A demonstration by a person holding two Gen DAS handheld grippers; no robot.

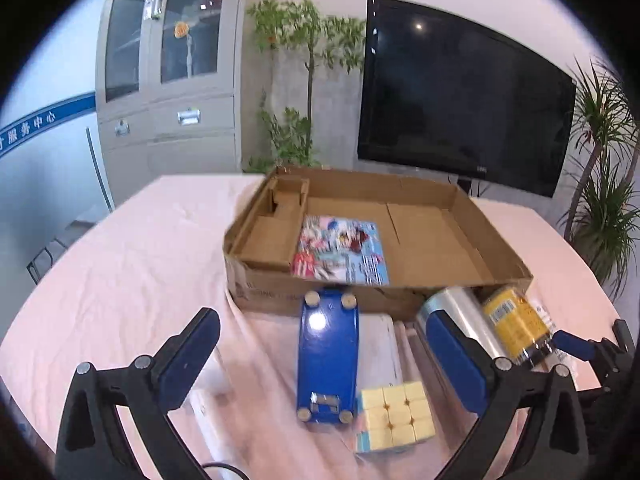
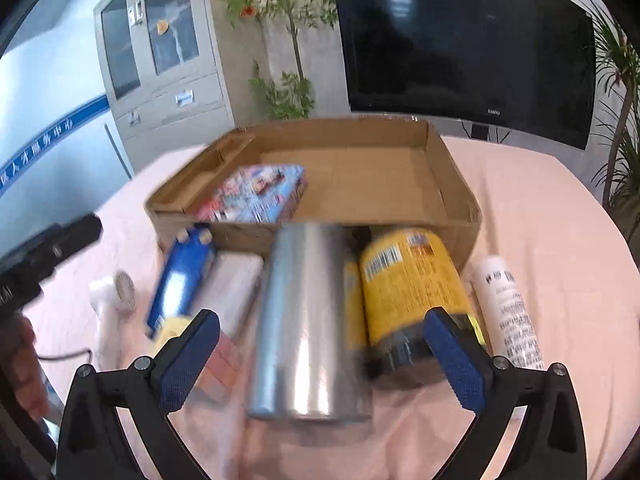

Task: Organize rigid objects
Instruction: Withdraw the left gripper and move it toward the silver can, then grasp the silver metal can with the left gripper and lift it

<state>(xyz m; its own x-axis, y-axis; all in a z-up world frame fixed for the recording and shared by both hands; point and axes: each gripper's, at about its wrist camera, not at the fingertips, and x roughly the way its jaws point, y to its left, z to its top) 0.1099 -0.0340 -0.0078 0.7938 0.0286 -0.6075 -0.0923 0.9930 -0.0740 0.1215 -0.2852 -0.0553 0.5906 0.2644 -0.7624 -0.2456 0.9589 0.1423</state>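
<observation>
Two hand-held grippers hover over a pink-clothed worktop [image 1: 120, 264] crowded with items waiting to go into an open cardboard box [image 2: 452, 168], where a colourful printed box [image 2: 256, 196] already lies at the left. The right hand-held gripper [image 2: 322, 360] stands wide open and empty, its blue pads [image 2: 454, 360] flanking a silver cylinder [image 2: 308, 320] that lies on its side directly ahead and below, its long axis running away from the gripper toward the box wall, so the jaws look set to straddle it across its width. A yellow-labelled can [image 2: 412, 288] lies just beside it on the right, close enough to crowd that pad, with a white tube [image 2: 508, 312] farther right. The left hand-held gripper [image 1: 324, 360], equally open and holding nothing, faces a blue toy car [image 1: 326, 360] lying belly-up with its long axis pointing toward the box, a yellow puzzle cube [image 1: 394, 416] just beside it. The right is judged nearer the cylinder.
</observation>
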